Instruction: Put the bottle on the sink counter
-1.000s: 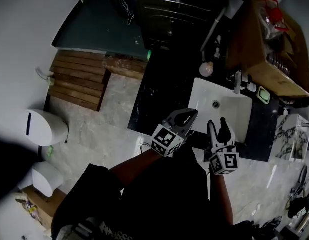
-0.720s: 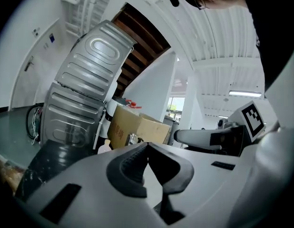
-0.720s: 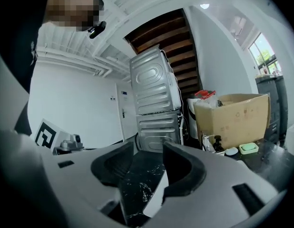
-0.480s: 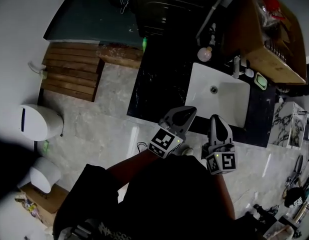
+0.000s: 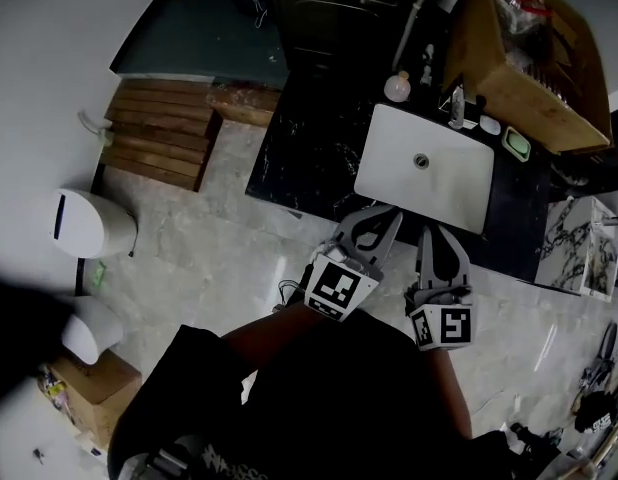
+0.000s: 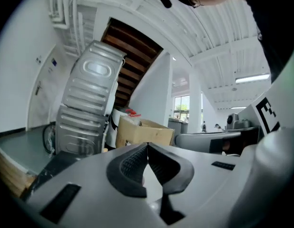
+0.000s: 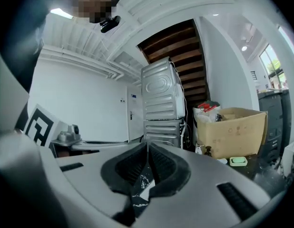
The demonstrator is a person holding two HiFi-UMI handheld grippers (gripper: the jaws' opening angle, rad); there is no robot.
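The white sink [image 5: 389,163] is set in a black marble counter [image 5: 299,158] ahead of me. A round pale bottle-like thing [image 5: 396,88] and a small dark bottle [image 5: 427,64] stand at the counter's back, by the tap [image 5: 456,105]. My left gripper [image 5: 381,216] hovers at the counter's near edge, shut and empty. My right gripper [image 5: 436,234] hangs beside it, also shut with nothing between its fingers. In the left gripper view the left gripper [image 6: 147,147] has its pads pressed together. The right gripper [image 7: 148,146] shows the same in its own view.
A big cardboard box [image 5: 519,58] stands right of the sink, with a green soap dish [image 5: 517,145] near it. Stacked machines [image 7: 161,99] rise behind the counter. A wooden pallet [image 5: 154,148] and a white bin [image 5: 84,238] are on the floor at left.
The right gripper's jaws, spread a second ago, have closed on nothing. Both grippers now sit just short of the sink rather than over its near edge.
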